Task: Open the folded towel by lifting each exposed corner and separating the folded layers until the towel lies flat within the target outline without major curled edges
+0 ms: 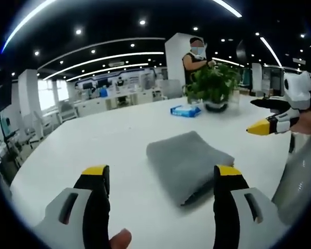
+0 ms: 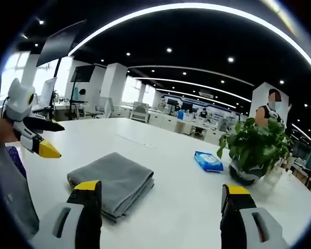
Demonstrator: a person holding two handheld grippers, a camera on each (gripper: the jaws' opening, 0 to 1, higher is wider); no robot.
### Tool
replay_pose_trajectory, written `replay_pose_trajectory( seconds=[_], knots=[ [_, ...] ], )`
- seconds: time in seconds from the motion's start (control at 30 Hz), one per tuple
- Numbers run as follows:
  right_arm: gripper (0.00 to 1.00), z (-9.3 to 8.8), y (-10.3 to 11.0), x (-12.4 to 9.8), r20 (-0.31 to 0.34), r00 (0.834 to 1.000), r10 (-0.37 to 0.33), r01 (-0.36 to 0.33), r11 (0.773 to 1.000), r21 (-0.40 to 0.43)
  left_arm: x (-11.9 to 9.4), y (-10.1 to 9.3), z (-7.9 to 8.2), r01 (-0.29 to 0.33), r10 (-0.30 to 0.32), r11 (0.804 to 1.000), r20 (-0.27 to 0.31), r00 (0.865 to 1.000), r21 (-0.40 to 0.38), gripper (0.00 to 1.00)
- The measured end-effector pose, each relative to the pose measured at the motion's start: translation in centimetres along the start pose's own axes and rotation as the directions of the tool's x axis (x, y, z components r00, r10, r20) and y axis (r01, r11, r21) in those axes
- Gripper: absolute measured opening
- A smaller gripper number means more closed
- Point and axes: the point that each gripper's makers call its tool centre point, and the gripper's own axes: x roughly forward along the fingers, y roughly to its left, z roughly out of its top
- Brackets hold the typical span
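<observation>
The folded grey towel [image 1: 189, 163] lies on the white table [image 1: 119, 135], nearer the person than the potted plant [image 1: 213, 85] and blue packet [image 1: 185, 110], with the left gripper [image 1: 160, 179] and right gripper [image 2: 160, 194] both spread wide above it, holding nothing.

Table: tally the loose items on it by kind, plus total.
On the white table:
Folded grey towel: 1
Blue packet: 1
Potted plant: 1
Total: 3
</observation>
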Motion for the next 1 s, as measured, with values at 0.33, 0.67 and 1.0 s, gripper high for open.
replay_pose_trajectory(
  seconds=[0.33,0.67,1.0],
  knots=[
    [0.90,0.7,-1.9,-0.5,0.018,0.998,-0.064,0.064,0.997,0.048,2.2,-3.9,0.9,0.105,-0.104,0.992,-0.010,0.995,0.071,0.74],
    [0.86,0.4,-3.9,-1.0,0.005,0.992,-0.127,0.126,0.984,0.124,4.7,-8.6,-0.1,0.202,-0.195,0.970,-0.065,0.979,0.137,0.73],
    [0.83,0.7,-4.6,-1.1,0.014,0.988,-0.154,0.151,0.982,0.111,6.9,-10.2,-1.3,0.210,-0.197,0.960,-0.086,0.977,0.184,0.67]
  ],
)
